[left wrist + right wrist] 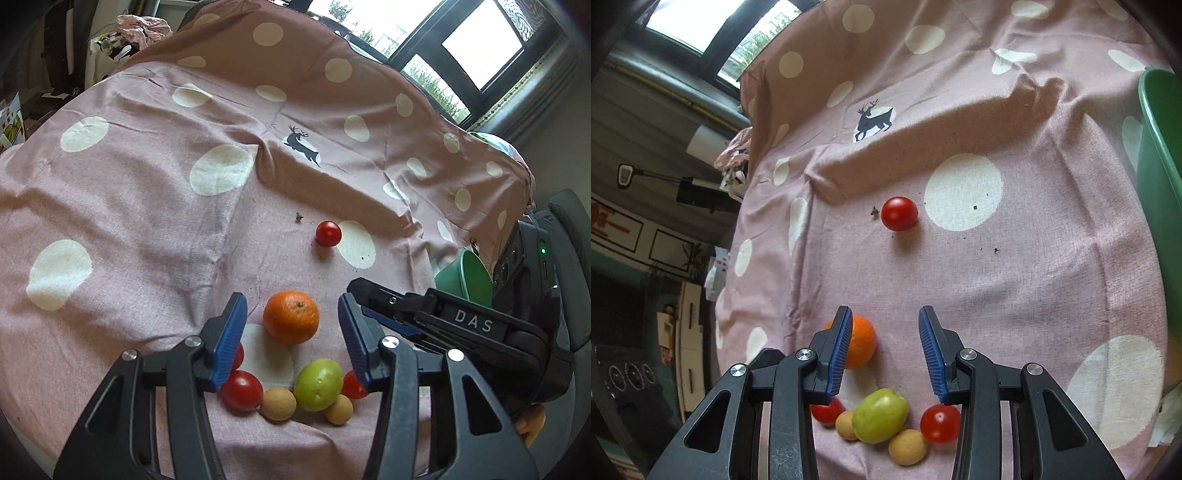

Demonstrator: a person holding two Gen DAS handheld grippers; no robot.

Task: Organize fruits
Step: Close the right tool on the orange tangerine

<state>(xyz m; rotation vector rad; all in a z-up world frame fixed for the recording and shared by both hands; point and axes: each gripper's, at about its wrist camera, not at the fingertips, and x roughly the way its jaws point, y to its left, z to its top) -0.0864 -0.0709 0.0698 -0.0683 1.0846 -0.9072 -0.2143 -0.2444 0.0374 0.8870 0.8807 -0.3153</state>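
Observation:
An orange (pixel 291 316) lies on the pink dotted cloth (pixel 147 206) between the blue pads of my left gripper (pixel 291 298), which is open, with cloth showing on both sides of the fruit. Just in front of the camera sits a cluster: a green fruit (pixel 317 384), red tomatoes (pixel 242 390) and small tan fruits (pixel 278 403). One red tomato (pixel 328 233) lies alone farther out. My right gripper (pixel 884 310) is open with nothing between its fingers; the orange (pixel 862 347) is partly behind its left finger. The green fruit (pixel 881 415) is below it.
A green bowl (pixel 1160 184) stands at the right edge of the cloth and also shows as a green bowl (pixel 469 273) behind the right gripper's black body (pixel 472 325). The cloth rises in a fold with a deer print (pixel 301 144). Clutter and a window lie beyond.

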